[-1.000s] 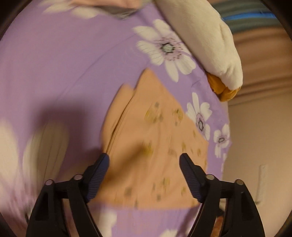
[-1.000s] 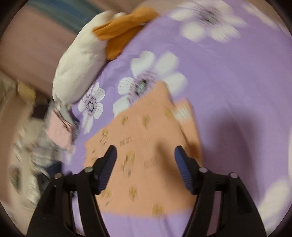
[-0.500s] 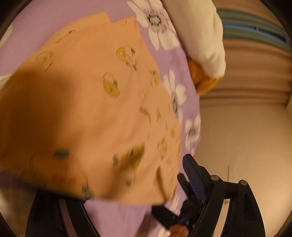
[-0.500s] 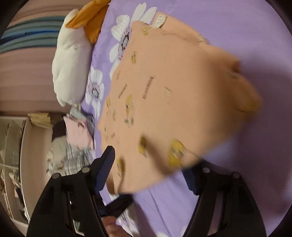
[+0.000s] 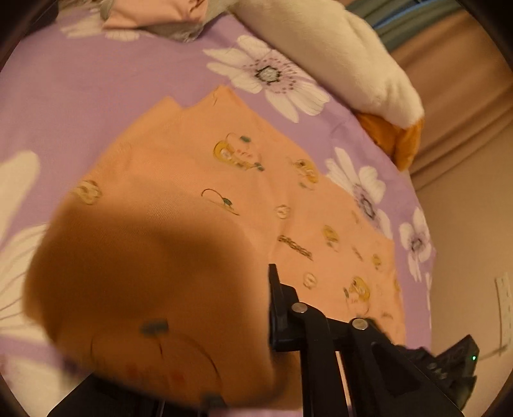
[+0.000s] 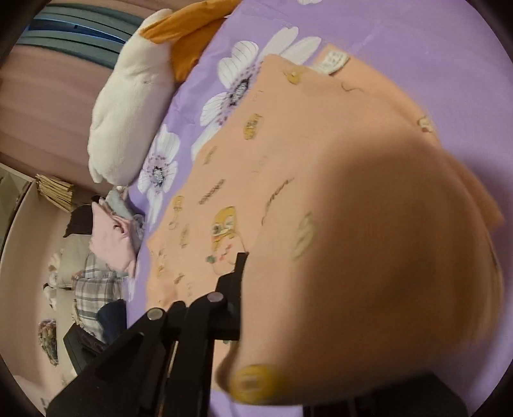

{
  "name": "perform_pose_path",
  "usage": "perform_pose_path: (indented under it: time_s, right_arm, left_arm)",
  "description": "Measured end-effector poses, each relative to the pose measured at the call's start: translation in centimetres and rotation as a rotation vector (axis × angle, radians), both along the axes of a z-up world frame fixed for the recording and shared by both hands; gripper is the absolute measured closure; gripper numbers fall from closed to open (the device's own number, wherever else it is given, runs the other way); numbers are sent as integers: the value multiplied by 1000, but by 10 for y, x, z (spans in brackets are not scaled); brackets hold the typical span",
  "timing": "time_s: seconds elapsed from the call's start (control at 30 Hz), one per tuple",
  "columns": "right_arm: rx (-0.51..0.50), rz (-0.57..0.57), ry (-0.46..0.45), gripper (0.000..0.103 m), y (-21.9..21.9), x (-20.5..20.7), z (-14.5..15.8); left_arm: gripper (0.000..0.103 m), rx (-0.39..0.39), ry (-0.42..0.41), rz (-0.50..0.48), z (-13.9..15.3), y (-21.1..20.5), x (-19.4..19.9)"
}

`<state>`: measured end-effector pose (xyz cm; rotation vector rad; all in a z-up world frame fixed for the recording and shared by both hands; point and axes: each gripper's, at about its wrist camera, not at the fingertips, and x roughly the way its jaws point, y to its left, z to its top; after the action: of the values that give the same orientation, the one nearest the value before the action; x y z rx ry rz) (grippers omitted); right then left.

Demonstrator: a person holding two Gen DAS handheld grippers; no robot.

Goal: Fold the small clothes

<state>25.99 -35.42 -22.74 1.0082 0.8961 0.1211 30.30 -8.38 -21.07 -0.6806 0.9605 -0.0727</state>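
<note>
Orange garment (image 5: 198, 224) pinched in both closing grippers; only the right view shows its label (image 6: 332, 62).

A bedroom in a home was shown. A bed was covered with a purple daisy-print sheet (image 5: 96, 83); a white plush toy (image 6: 128, 106) was laid at upper left, a heap of clothes (image 6: 109, 237) was piled at left, and striped curtains (image 6: 73, 25) were hung behind.

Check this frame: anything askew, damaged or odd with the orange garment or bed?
Nothing damaged. The orange garment lies unevenly, its near edge bunched up over both lenses. A loose clothes pile sits at the bedspread's edge.
</note>
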Motion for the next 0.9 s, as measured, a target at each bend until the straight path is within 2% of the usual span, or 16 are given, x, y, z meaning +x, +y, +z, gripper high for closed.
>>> perform_pose_path:
  time_s: [0.07, 0.13, 0.17, 0.23, 0.3, 0.4, 0.43, 0.5, 0.53, 0.6, 0.67, 0.8, 0.83, 0.9]
  right_arm:
    - [81, 19, -46, 93, -11, -19, 16]
    - [53, 67, -78, 93, -12, -44, 35]
    - [23, 93, -82, 93, -8, -57, 42]
    - [-33, 145, -94, 93, -3, -83, 48]
    - [-65, 169, -52, 92, -1, -115, 37]
    - [-94, 142, 13, 90, -12, -147, 8]
    - [-90, 122, 22, 91, -19, -154, 1]
    - [-47, 71, 6, 94, -39, -170, -7]
    - [-55, 31, -11, 94, -51, -181, -5]
    - [-78, -2, -35, 93, -66, -194, -3]
    - [-99, -25, -23, 94, -78, -202, -2]
    - [-137, -82, -11, 87, -89, -208, 7]
    - [-178, -97, -18, 85, -90, -211, 10]
    - [-350, -135, -9, 85, -84, -216, 17]
  left_arm:
    - [92, -88, -1, -39, 11, 9, -15]
    - [92, -166, 13, -68, 21, 19, -42]
    - [92, -174, 16, -82, 27, 21, -57]
    - [92, -143, -16, -121, 34, 19, -87]
    - [92, -127, 5, -145, 24, 16, -115]
    - [92, -141, 111, -145, -7, 23, -137]
    - [92, -165, 116, -131, -14, 30, -142]
    - [92, -288, 89, -75, -24, 59, -155]
    - [92, -278, 67, -46, -23, 71, -161]
    - [92, -185, -7, 23, -20, 94, -173]
    - [92, -192, 2, -8, -18, 98, -173]
    - [91, -108, -11, -26, -7, 97, -174]
    - [91, -81, -13, -28, -5, 95, -175]
    - [89, -25, -28, -23, -2, 93, -178]
